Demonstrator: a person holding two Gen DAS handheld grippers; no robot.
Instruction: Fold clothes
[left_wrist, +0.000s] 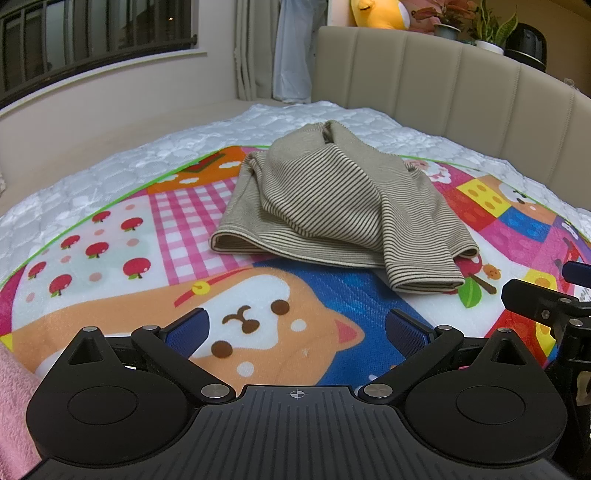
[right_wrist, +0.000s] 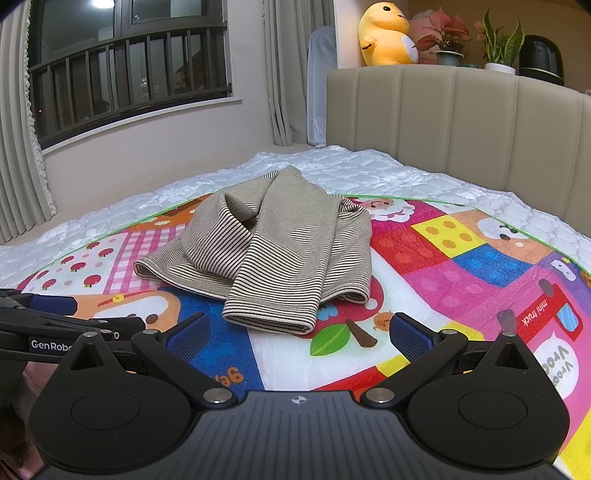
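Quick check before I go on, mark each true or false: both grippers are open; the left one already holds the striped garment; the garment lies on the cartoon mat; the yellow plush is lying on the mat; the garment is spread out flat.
1. Both grippers are open. True: the left gripper and the right gripper stand wide and hold nothing.
2. The left gripper holds the striped garment. False: it is short of it.
3. The garment lies on the cartoon mat. True.
4. The yellow plush lies on the mat. False: it sits behind the headboard.
5. The garment is spread flat. False: it is bunched and overlapped.
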